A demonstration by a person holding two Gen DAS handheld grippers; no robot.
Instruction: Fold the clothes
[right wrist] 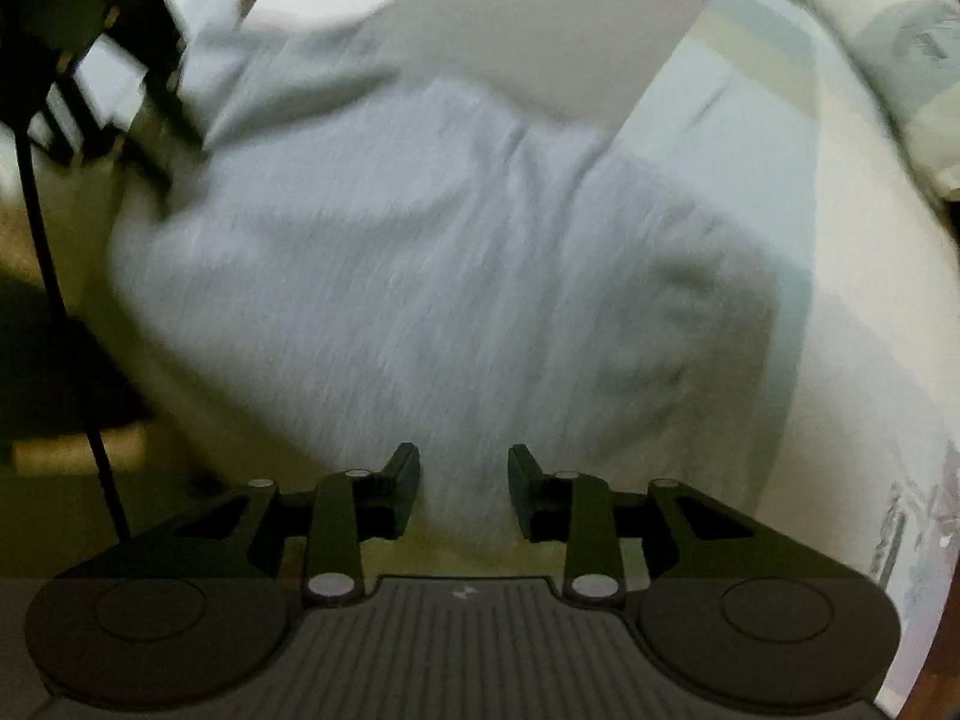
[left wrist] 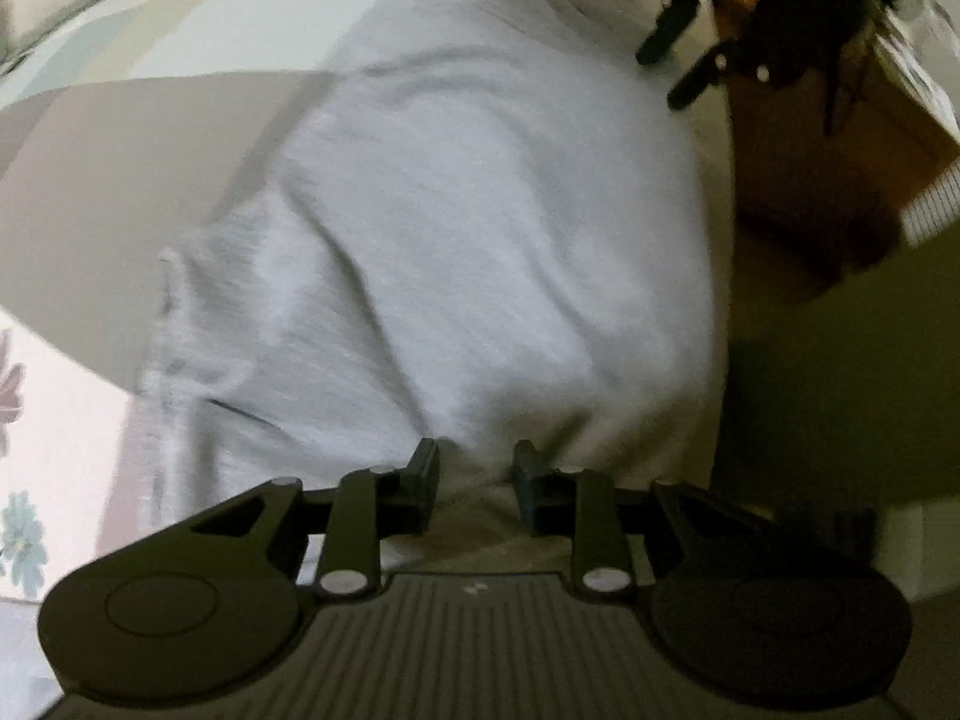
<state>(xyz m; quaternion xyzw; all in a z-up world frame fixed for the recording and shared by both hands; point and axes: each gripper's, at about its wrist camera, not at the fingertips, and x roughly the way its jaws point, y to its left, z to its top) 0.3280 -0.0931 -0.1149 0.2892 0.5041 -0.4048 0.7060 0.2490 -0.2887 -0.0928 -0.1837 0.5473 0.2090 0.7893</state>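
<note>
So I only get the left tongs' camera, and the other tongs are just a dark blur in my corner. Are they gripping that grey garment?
Observer: No. Seen from their own camera, the right tongs stand open with nothing pinched between them; the grey garment lies below them.
Visitor: And is there anything over there that I am missing?
Observer: Yes. At the upper right of that view lies a pale cushion-like bundle with a grey print on it; it is too blurred to read.
</note>
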